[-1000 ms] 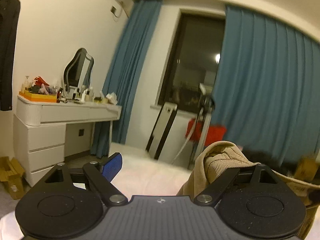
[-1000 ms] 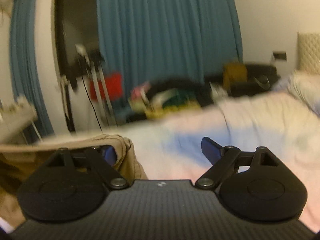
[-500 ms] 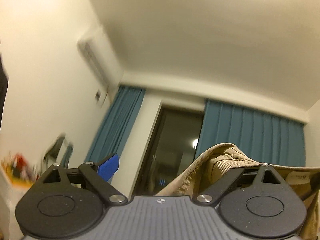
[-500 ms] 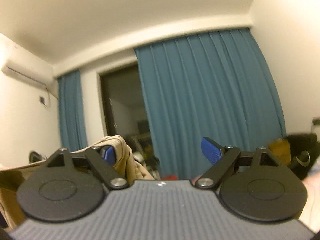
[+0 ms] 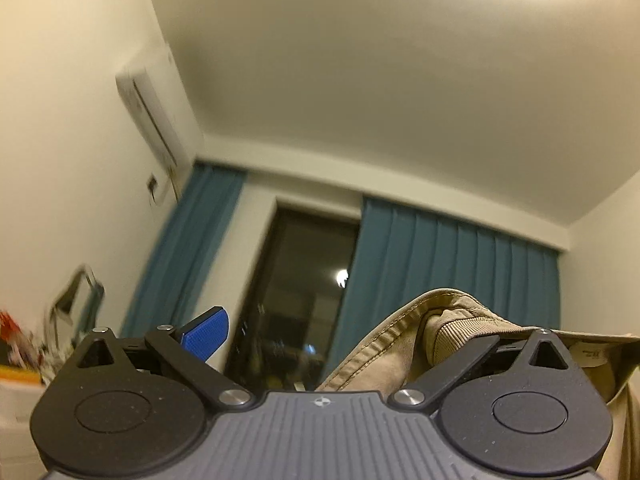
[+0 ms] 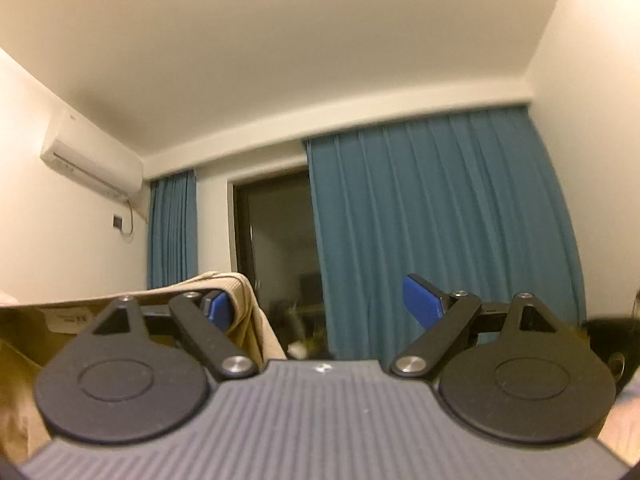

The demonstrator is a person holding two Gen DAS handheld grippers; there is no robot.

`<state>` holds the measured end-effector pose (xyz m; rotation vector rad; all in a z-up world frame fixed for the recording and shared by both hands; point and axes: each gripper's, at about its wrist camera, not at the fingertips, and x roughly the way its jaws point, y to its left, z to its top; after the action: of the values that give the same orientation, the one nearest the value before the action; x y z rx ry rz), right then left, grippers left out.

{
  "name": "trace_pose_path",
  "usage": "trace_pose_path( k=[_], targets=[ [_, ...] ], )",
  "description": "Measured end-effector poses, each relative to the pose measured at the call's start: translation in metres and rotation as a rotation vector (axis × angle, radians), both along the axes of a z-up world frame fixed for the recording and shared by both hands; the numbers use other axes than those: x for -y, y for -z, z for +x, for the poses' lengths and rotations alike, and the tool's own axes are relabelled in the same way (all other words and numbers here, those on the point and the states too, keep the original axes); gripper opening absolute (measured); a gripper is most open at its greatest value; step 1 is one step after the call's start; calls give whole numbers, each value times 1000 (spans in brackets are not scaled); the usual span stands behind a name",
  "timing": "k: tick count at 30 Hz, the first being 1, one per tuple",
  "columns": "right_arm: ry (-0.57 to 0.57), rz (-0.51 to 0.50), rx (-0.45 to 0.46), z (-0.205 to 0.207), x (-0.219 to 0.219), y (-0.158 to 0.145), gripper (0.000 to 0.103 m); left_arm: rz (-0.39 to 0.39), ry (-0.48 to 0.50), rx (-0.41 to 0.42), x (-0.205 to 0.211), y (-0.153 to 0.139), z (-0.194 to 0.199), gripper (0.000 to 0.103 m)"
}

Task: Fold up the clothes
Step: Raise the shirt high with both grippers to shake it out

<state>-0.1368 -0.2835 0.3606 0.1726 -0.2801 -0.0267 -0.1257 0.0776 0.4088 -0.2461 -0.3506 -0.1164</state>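
Tan garment (image 5: 404,344) hangs in the air btwn the two grippers, stretched across from one to the other. No bench or bed in either view; cloth rests only on the tools. In left wrist view it drapes over the right-hand finger, ribbed cuff or hem bunched on top, stitched seam running down toward the gripper body, white label at the far right edge. In right wrist view the same garment (image 6: 240,292) is hooked over the left-hand finger, a taut edge w/ a label running off to the left edge, more cloth hanging at bottom left.

Left gripper (image 5: 332,344): jaws wide apart & opening; cloth lies over one finger only, other blue pad (image 5: 206,338) is bare, well apart from the fabric. Not pinched, just hooked.

Right gripper (image 6: 320,308): jaws wide, cloth wrapped round the left pad (image 6: 218,306), right pad (image 6: 422,304) bare, clear gap btwn. Again hooked, not clamped.

Both tools point up toward the ceiling (image 5: 360,100). Behind: blue curtains (image 6: 440,220) either side of a dark window (image 6: 280,248), AC unit (image 6: 90,162) high on the left wall. Bottom left in left wrist view: blurred mirror (image 5: 76,300) and clutter; too smeared to tell more.
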Motion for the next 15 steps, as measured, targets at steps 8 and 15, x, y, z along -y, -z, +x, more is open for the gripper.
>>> trace_pose_path(
  k=[8,15],
  targets=[
    [39,15,-177,108,19,78,87,54,19,-121,15,78,123,101],
    [107,-3,-291,286,39,131,87,77,-4,-268,49,135,306,101]
  ],
)
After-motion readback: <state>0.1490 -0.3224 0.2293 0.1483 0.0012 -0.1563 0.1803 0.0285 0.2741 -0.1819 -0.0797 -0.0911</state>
